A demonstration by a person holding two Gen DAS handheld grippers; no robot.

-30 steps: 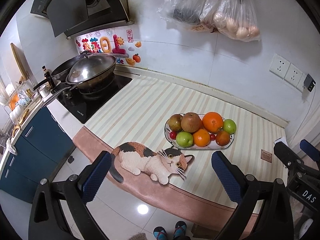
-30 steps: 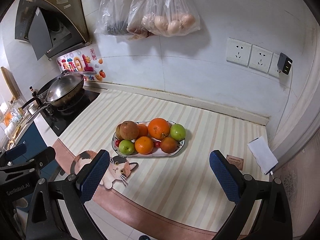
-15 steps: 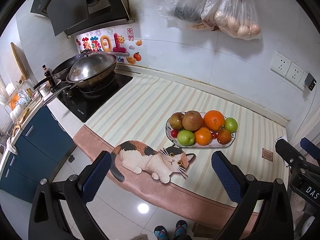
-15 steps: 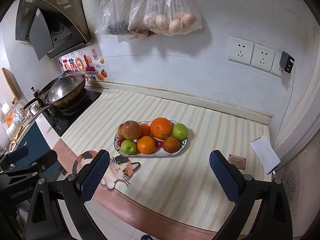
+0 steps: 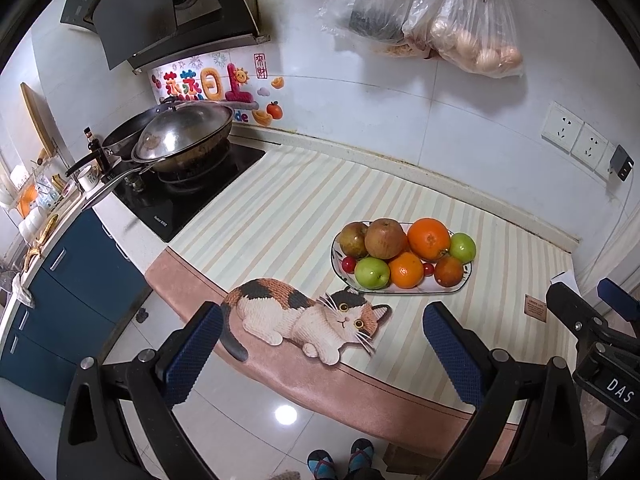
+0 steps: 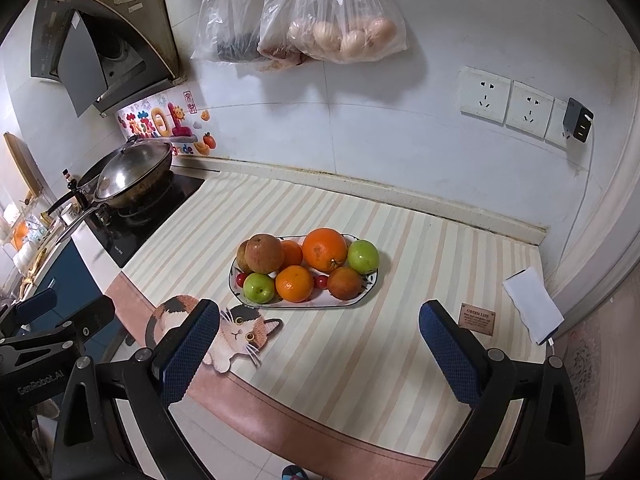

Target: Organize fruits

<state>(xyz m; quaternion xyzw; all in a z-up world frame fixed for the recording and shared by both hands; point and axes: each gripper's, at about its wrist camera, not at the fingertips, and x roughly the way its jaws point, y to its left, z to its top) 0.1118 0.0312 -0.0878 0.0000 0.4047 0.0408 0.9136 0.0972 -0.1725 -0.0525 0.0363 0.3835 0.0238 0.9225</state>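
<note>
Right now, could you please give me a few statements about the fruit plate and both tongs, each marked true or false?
1. Both the left tongs and the right tongs are open and empty. True.
2. The fruit plate sits on the stove. False: it rests on the striped mat.
3. The largest orange lies beside a green apple. True.
4. The plate holds only oranges. False: it also holds apples and small red fruits.
5. The wok sits on the stove. True.
</note>
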